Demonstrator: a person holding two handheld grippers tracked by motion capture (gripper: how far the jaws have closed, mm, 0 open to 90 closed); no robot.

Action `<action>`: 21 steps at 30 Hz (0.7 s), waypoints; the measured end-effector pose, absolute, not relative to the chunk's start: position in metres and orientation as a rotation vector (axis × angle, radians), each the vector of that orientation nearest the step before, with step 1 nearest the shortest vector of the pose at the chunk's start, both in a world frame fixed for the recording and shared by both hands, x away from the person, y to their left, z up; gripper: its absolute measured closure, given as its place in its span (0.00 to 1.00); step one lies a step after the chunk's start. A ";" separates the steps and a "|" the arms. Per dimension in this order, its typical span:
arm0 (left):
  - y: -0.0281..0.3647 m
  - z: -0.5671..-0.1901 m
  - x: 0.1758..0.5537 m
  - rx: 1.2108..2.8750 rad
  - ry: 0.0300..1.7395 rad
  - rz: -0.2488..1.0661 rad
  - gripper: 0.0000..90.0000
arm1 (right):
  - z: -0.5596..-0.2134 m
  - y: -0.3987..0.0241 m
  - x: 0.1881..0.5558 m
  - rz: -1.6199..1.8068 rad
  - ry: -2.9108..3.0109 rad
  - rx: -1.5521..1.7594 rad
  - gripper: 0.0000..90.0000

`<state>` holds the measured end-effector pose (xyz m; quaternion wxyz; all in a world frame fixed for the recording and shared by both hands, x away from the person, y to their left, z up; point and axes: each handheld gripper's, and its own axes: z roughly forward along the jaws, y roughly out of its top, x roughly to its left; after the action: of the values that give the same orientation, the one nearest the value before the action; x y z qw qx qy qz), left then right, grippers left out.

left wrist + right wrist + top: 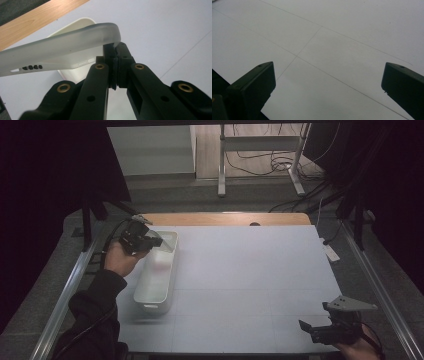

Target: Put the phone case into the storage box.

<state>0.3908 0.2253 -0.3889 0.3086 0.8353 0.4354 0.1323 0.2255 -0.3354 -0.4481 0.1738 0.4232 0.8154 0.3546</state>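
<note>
One translucent phone case [60,45] is in hand here, and one white oblong bin [156,295] stands on the left part of the table [250,270]; inside the bin lies one pale block-like thing [159,262], too blurred to name. There are two hand-held grippers.

The left gripper [150,241] has its jaws together, clamped on a corner of the phone case. In the left gripper view the case runs out to the left from the pinched corner, tilted, with its port cut-outs along the lower edge. In the high view it hangs over the far end of the bin, above the rim, well clear of the table's near edge.

The right gripper [306,327] rests at the near right corner of the table, its jaws standing wide apart with nothing between them; the right gripper view looks across bare white surface crossed by thin seam lines.

Between the bin and the right gripper the white tabletop is open. A strip of bare wood [225,218] runs along the far edge. The bin sits close to the left edge, its long side running from near to far.
</note>
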 end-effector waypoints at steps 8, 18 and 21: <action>0.220 -0.400 0.403 2.219 1.189 0.337 0.98 | -0.448 -0.335 0.226 1.004 2.322 1.194 0.00; 0.217 -0.415 0.414 2.226 1.235 0.326 0.98 | -0.449 -0.334 0.226 0.993 2.340 1.187 0.00; 0.215 -0.419 0.417 2.231 1.244 0.328 0.98 | -0.449 -0.334 0.226 0.994 2.342 1.187 0.00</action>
<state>0.4170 0.2150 -0.4192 0.2792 0.8318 0.4639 0.1221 0.2263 -0.3338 -0.4489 0.1663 0.4170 0.8225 0.3492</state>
